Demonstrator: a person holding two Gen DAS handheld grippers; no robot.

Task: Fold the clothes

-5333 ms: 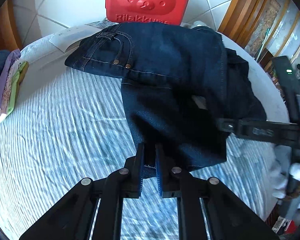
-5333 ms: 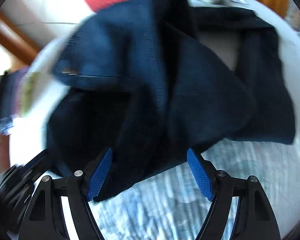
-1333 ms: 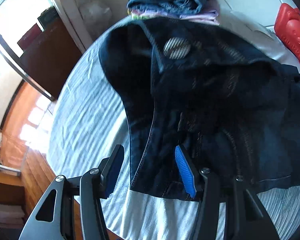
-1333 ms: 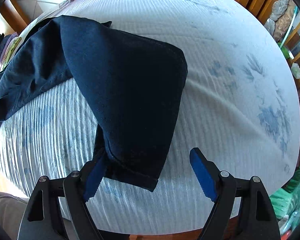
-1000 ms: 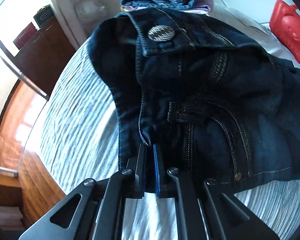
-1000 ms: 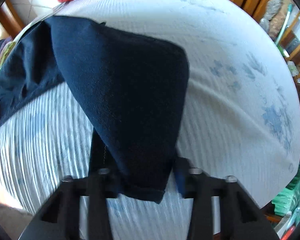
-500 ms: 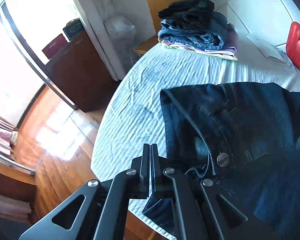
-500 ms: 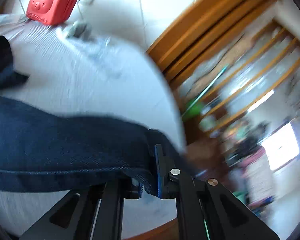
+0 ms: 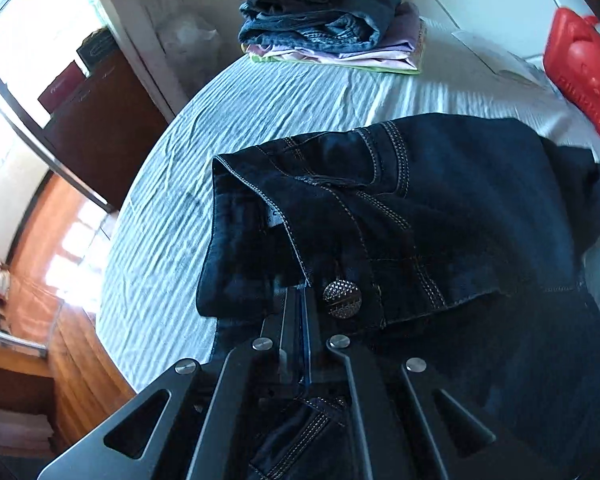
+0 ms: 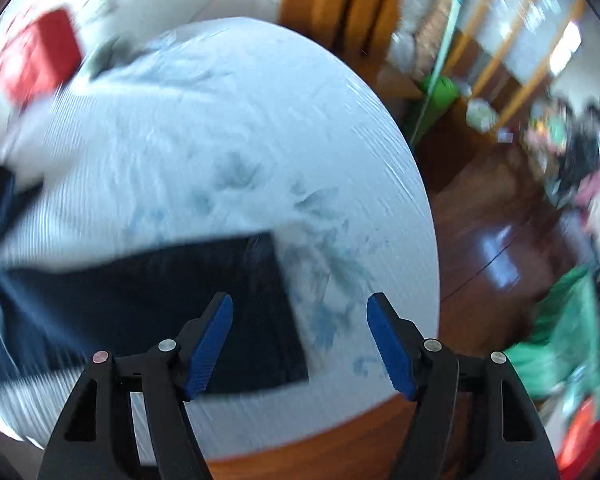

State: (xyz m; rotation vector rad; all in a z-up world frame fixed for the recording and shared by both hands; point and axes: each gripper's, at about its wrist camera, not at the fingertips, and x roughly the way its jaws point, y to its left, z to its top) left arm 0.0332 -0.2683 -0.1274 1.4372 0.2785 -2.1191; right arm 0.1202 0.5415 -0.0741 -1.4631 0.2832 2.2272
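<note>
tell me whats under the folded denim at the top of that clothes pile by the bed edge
Under the folded denim lie a lilac garment and a yellow-green layer, all resting on the striped bed cover. Anything deeper in the stack is covered.

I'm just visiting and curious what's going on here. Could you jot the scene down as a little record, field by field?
Surface: round table with a pale striped cloth
Garment in work: dark jeans, waistband end with a metal button
Left gripper: jaws shut on the jeans beside the button
Right gripper: jaws opening, nothing pressed between them; the trouser leg end lies flat on the table below
Already done: stack of folded clothes at the far edge
Also there: red case
</note>
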